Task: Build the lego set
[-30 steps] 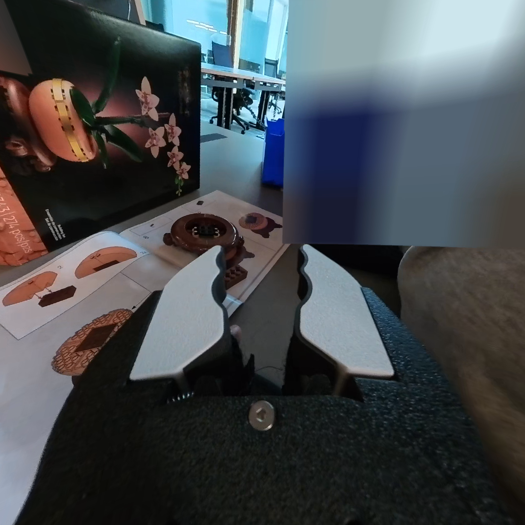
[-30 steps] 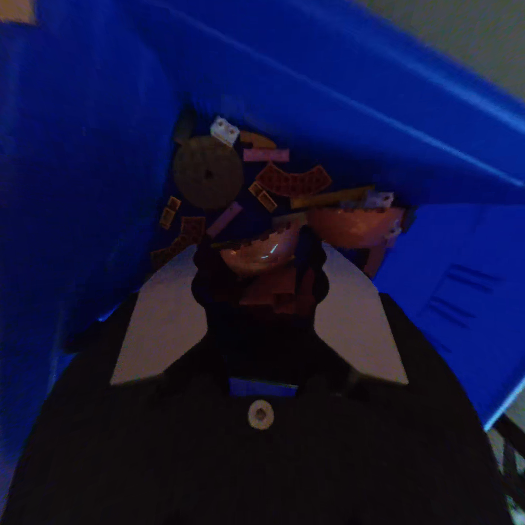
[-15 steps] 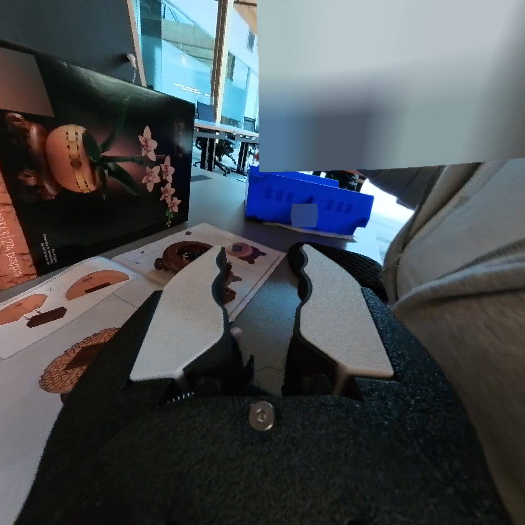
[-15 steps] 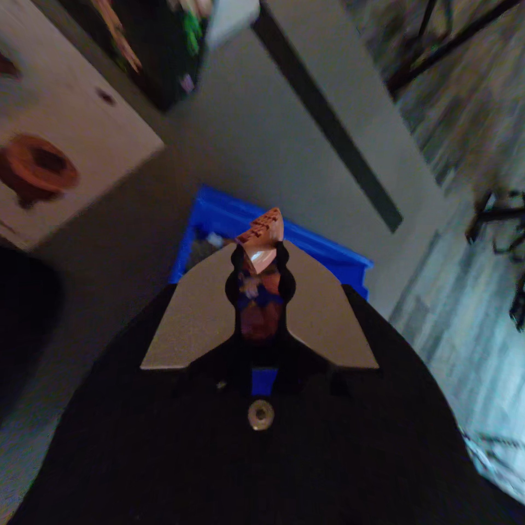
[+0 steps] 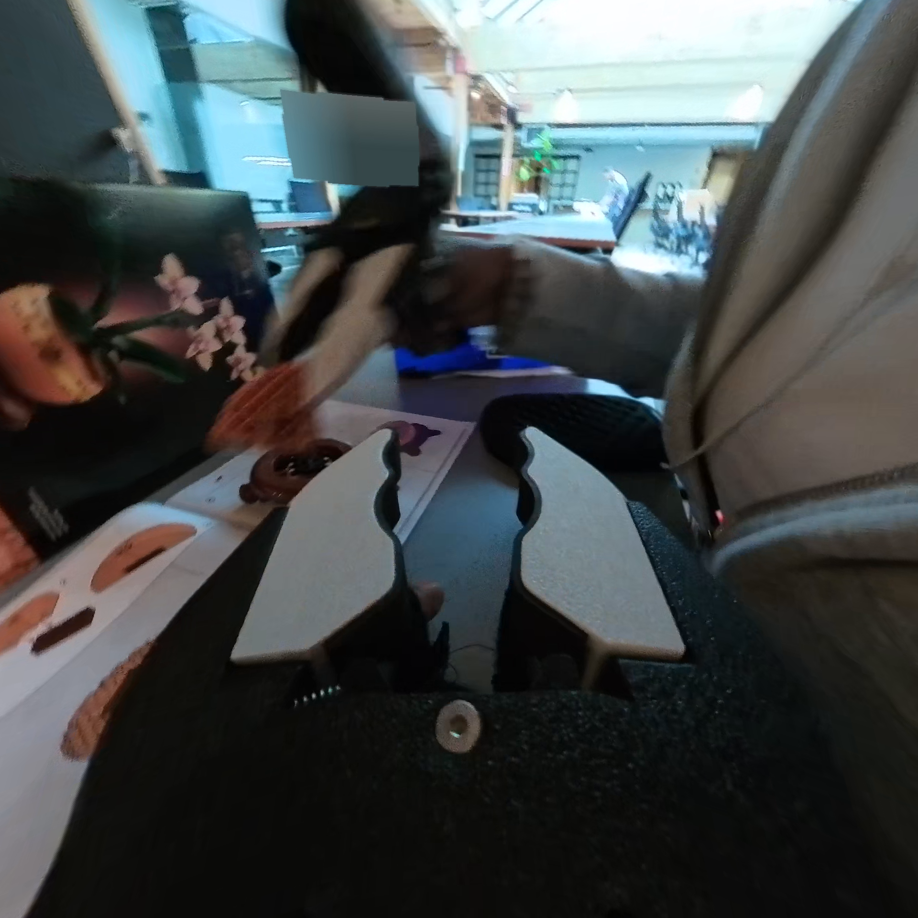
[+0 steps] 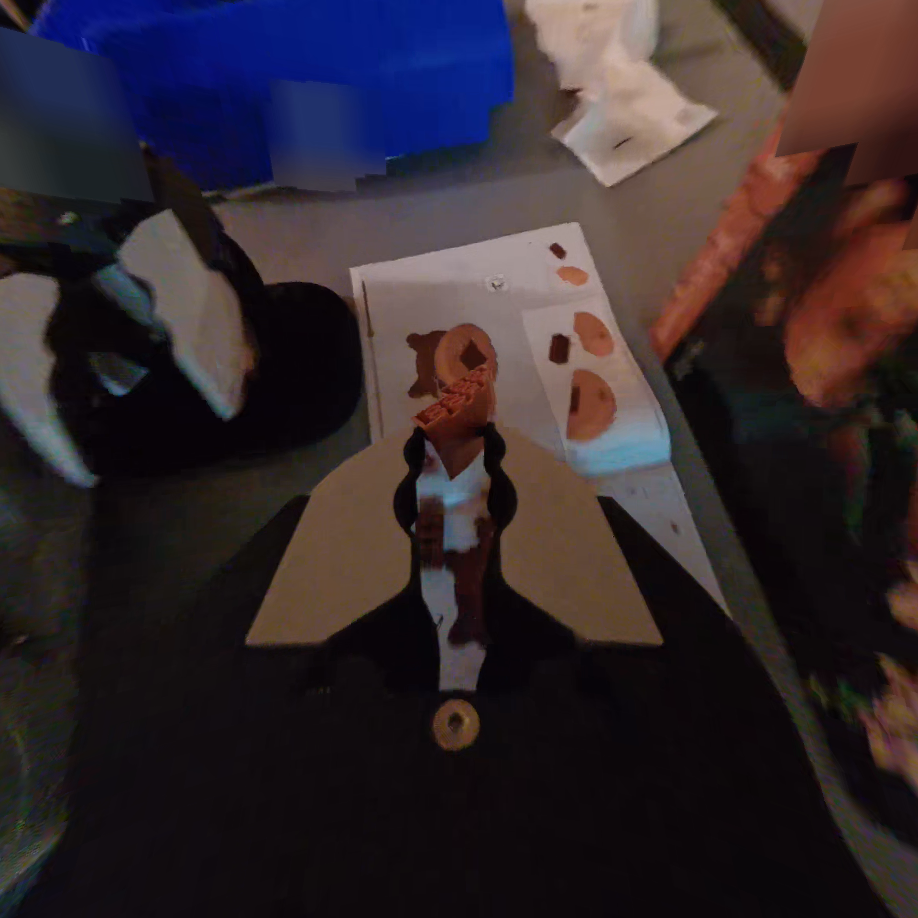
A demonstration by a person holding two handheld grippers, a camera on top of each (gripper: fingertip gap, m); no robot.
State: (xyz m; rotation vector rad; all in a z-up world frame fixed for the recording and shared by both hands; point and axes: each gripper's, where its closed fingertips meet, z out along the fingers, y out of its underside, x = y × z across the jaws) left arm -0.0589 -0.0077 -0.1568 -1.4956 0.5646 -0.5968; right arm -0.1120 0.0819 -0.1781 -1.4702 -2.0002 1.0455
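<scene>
Over the instruction booklet (image 6: 521, 497), right hand-held gripper (image 6: 454, 437) pinches an orange brick piece (image 6: 459, 410) (left one (image 5: 457, 447) spread).

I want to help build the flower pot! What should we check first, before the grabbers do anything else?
1. Right gripper has its piece: ok. Its jaws are shut on an orange curved brick.
2. Brick sits firmly: cannot tell. Only its lower end is between the fingertips; most sticks out past them.
3. Left gripper is free: ok. Its jaws stand apart with nothing between them.
4. Brown round base is ready: ok. It sits on the open instruction booklet.
5. Way to the base is free: ok. The left gripper is off to the side, over a black pad.
6. Clear view: not ok. Both pictures are blurred by motion.
</scene>
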